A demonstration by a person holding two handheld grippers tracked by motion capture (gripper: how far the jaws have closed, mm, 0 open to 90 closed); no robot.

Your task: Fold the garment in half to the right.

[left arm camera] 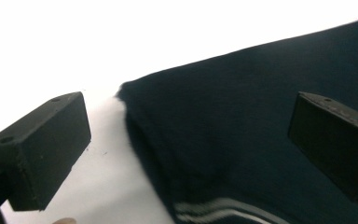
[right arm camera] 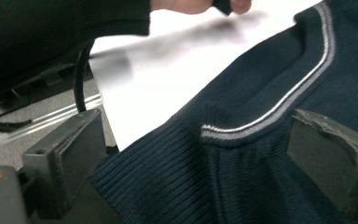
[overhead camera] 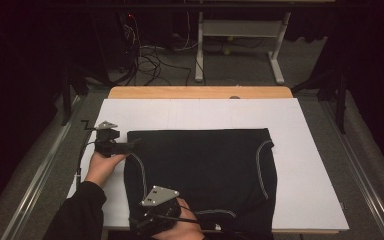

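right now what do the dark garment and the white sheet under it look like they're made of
The dark garment looks like knitted fabric, matte navy: the right gripper view shows fine ribbing at its edge and a pale grey piping seam. The white sheet looks like smooth, matte board or thick paper: flat, with straight edges and faint panel lines; which of these is unclear.

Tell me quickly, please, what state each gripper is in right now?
Left gripper: open, at the corner of the dark garment, holding nothing.
Right gripper: open over the garment's ribbed edge, not gripping.
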